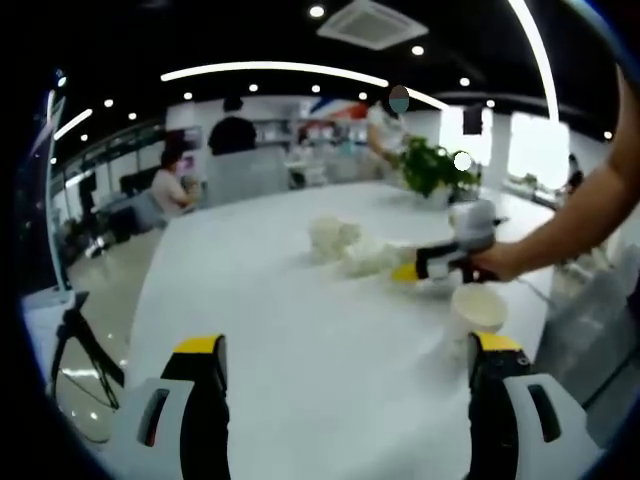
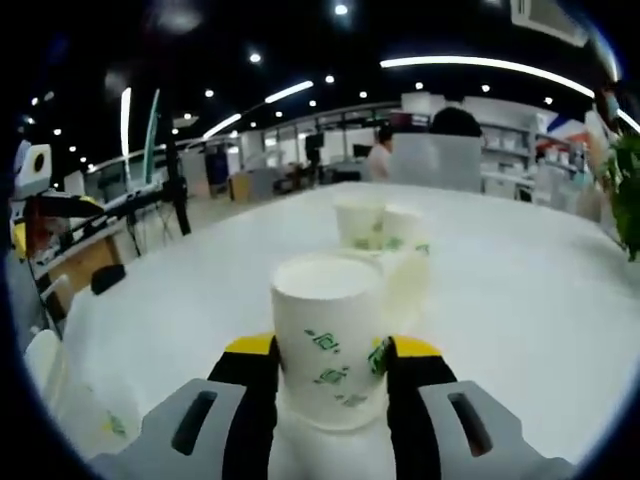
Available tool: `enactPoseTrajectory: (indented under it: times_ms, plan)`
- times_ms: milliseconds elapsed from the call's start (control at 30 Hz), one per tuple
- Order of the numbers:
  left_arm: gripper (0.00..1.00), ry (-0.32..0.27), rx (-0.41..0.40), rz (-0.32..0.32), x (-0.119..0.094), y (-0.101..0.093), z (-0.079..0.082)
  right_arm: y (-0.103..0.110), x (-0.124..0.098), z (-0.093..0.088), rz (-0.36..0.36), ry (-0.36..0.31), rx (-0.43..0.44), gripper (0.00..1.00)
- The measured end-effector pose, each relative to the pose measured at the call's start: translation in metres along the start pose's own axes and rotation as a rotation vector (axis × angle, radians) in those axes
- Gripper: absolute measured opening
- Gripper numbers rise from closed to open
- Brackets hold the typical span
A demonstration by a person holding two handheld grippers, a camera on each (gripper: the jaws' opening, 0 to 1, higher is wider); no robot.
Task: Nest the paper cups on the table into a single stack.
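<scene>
Office ceiling lights glare over the long, smooth white tabletop [image 2: 520, 290], which carries everything I am working with. My right tool [image 2: 331, 358] is clenched on a white paper cup with green printed marks [image 2: 330, 340], standing rim-down between the yellow-tipped jaws; its matte wall tapers toward the flat base on top. Just beyond it stand two more white paper cups with the same green print [image 2: 380, 226], side by side and also inverted. My left tool [image 1: 345, 360] hangs released over bare tabletop, jaws wide apart with nothing between them. From that side, another pale cup [image 1: 478, 306] sits near the right tool [image 1: 440, 265]. I judge nesting has barely begun: the cups are mostly separate.
</scene>
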State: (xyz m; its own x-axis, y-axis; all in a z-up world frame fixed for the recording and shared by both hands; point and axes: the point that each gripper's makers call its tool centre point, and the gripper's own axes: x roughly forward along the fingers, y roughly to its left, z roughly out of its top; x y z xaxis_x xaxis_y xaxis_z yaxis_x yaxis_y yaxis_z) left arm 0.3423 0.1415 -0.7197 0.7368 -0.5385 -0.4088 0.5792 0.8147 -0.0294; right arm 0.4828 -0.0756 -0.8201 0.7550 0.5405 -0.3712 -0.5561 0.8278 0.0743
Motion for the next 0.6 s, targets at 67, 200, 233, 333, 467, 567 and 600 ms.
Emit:
enactPoseTrajectory:
  times_ms: [67, 200, 233, 333, 467, 567, 600]
  plan:
    - [0.99, -0.001, 0.003, -0.004, 0.001, -0.001, 0.001, -0.001, -0.002, 0.004, -0.001, -0.008, 0.0, 0.39]
    - [0.99, -0.006, 0.005, -0.009, 0.003, -0.002, 0.004, 0.0, -0.006, 0.012, 0.002, -0.019, 0.001, 0.38]
    - [0.99, -0.007, 0.005, -0.009, 0.003, -0.002, 0.004, 0.0, -0.006, 0.013, 0.003, -0.023, 0.001, 0.38]
    - [0.99, -0.011, 0.006, -0.012, 0.004, -0.003, 0.006, -0.001, -0.009, 0.018, 0.005, -0.028, -0.003, 0.38]
    - [0.99, -0.016, 0.011, -0.018, 0.005, -0.004, 0.008, -0.002, -0.012, 0.024, 0.005, -0.031, -0.002, 0.37]
    - [0.99, -0.021, 0.011, -0.02, 0.005, -0.004, 0.012, -0.002, -0.014, 0.032, 0.007, -0.036, -0.003, 0.37]
    - [0.99, -0.022, 0.01, -0.019, 0.005, -0.004, 0.013, -0.002, -0.014, 0.035, 0.009, -0.038, -0.004, 0.37]
